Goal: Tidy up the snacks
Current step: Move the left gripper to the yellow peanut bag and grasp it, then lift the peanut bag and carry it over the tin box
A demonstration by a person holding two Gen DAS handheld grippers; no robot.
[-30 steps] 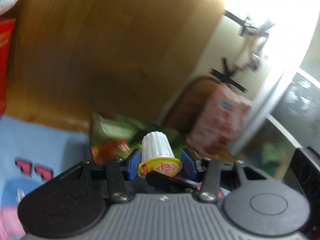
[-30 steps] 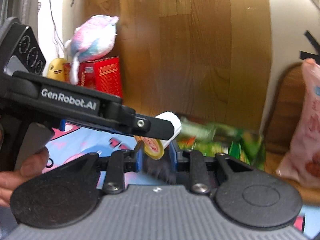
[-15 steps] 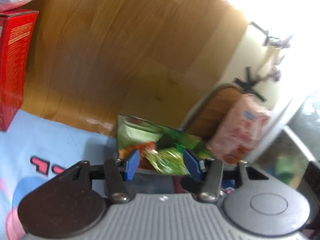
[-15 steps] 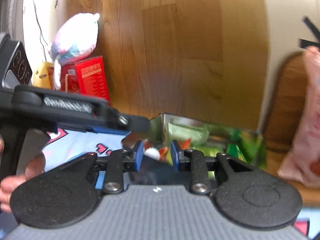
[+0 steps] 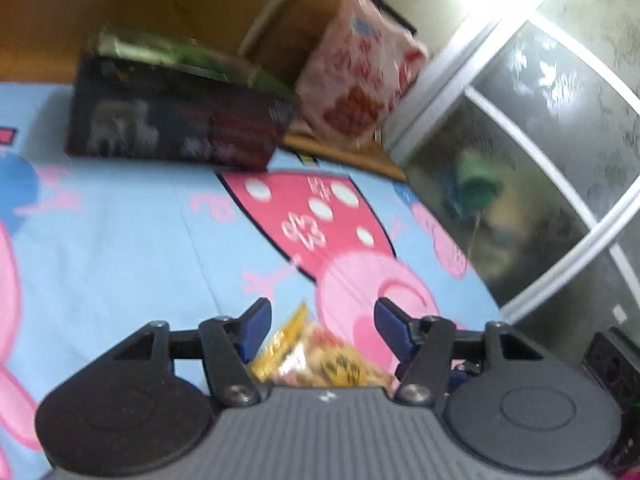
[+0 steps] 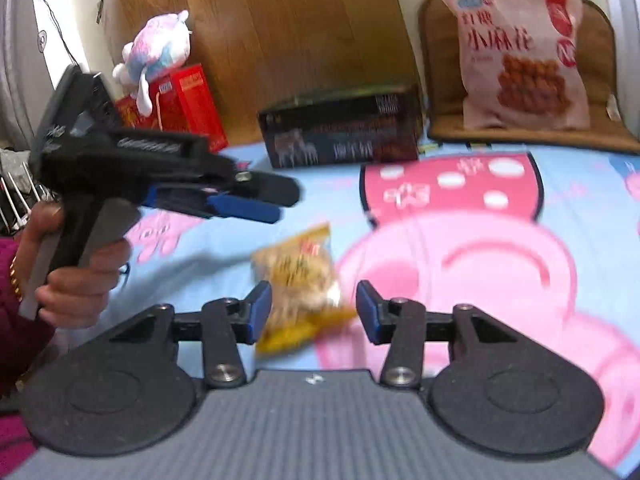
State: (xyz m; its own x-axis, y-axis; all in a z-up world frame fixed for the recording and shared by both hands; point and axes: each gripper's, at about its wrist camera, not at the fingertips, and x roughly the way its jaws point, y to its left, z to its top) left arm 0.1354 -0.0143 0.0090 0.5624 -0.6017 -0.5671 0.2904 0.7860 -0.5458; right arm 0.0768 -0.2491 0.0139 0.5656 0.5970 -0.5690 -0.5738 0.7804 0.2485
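Yellow snack packet blurred, print unreadable; lies loose on bed sheet. Left gripper and right gripper: jaws apart. Dark box at bed's far edge.

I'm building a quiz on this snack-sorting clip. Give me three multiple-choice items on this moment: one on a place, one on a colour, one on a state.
1. Where does the yellow snack packet lie?
A. on the blue cartoon sheet
B. inside the dark box
C. on the red box

2. What colour is the big bag leaning at the back?
A. green
B. pink
C. black

3. How is the right gripper?
A. shut on the packet
B. open
C. out of view

1 A: it rests on the sheet. 2 B: pink wrapper. 3 B: fingers stand apart.
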